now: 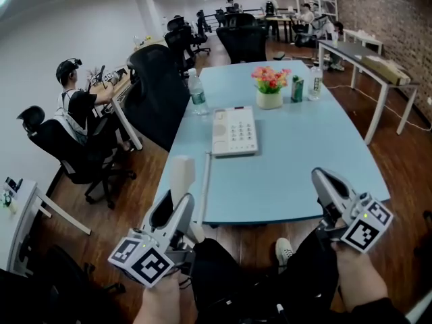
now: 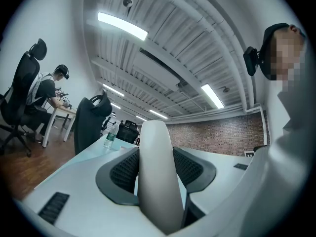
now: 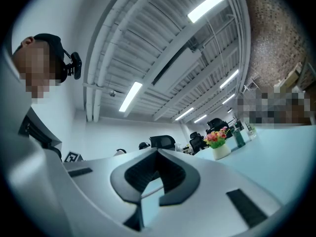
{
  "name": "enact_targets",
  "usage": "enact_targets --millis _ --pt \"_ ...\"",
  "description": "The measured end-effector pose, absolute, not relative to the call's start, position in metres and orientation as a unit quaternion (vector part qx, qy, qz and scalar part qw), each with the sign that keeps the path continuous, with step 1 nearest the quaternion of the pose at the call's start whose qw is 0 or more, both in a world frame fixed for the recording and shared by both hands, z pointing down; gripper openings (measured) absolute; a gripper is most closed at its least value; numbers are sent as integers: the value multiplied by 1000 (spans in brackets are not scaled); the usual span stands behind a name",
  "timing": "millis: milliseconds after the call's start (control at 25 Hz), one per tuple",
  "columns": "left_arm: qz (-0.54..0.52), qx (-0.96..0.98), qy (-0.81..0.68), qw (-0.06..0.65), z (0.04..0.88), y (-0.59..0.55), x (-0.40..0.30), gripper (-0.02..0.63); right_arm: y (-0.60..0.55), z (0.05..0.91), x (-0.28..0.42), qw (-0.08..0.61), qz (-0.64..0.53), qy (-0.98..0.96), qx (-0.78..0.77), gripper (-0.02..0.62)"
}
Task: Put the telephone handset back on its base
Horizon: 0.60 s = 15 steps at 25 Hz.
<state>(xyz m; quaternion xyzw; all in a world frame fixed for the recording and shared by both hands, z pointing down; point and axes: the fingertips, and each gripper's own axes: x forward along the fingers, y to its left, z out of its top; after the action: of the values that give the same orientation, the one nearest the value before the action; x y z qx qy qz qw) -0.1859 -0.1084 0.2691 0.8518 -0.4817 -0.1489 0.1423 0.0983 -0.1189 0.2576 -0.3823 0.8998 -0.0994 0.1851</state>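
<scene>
My left gripper [image 1: 177, 206] is shut on the white telephone handset [image 1: 181, 177], which stands upright off the near left corner of the light blue table [image 1: 297, 160]. In the left gripper view the handset [image 2: 157, 191] fills the gap between the dark pads [image 2: 126, 169]. The white telephone base [image 1: 234, 131] with its keypad lies in the middle of the table, beyond the handset. A thin white cord [image 1: 205, 184] runs from the base toward my left gripper. My right gripper [image 1: 322, 179] hovers at the near right edge, shut with nothing in it [image 3: 157, 154].
A pot of flowers [image 1: 270, 88], a green can [image 1: 297, 88] and two clear bottles [image 1: 196, 90] stand at the table's far end. Black office chairs [image 1: 158, 93] crowd the left side. A seated person [image 1: 77, 103] works at a desk on the left.
</scene>
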Motion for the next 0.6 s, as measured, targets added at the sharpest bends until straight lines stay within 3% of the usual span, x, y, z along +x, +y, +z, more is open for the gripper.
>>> enact_targets --millis 600 --pt "-89 844 -517 109 255 -267 -170 213 -242 215 56 177 -51 923 -337 14"
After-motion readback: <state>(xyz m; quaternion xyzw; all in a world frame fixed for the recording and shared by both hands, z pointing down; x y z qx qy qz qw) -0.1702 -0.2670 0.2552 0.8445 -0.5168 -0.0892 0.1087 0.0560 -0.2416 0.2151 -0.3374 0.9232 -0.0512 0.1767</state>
